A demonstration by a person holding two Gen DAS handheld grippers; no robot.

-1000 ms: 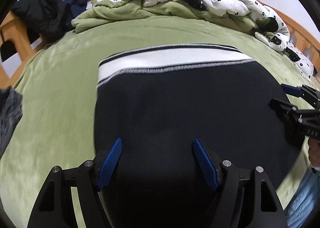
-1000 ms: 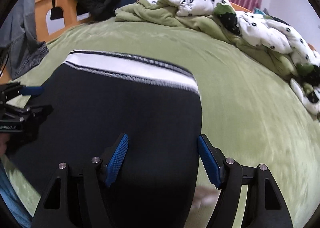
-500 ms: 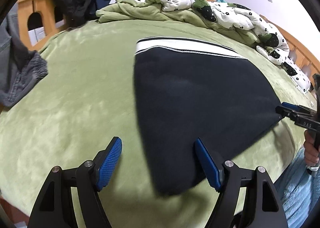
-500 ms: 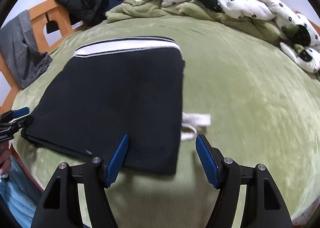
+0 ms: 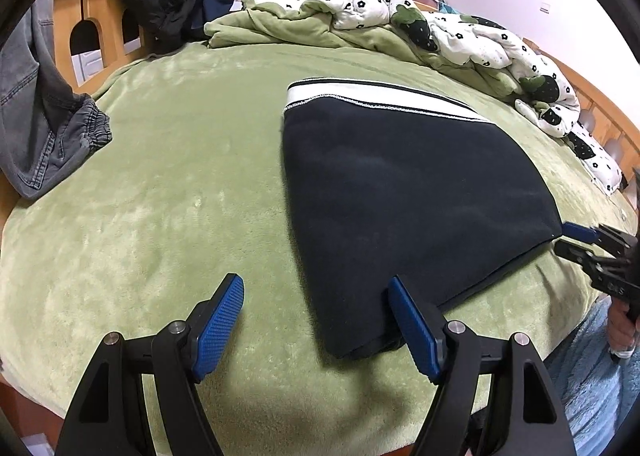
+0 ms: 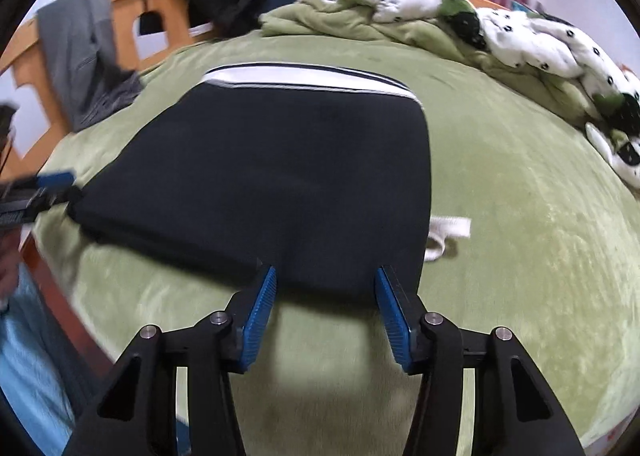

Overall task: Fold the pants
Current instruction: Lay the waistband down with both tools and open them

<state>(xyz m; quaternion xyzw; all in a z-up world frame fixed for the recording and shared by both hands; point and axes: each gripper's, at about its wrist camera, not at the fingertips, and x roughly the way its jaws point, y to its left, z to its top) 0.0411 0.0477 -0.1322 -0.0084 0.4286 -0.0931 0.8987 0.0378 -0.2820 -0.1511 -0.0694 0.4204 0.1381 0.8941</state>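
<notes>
Pants (image 5: 404, 191) lie folded flat on the green bed (image 5: 168, 191), white waistband far, fold edge near. Left gripper (image 5: 316, 320) hangs spread over the near left corner, pinching nothing. Right gripper (image 6: 326, 304) is closing at the near right edge, cloth between its pads, not yet pressed. Looks like another fold coming: both need a corner grip first. No readable writing on the pants
</notes>
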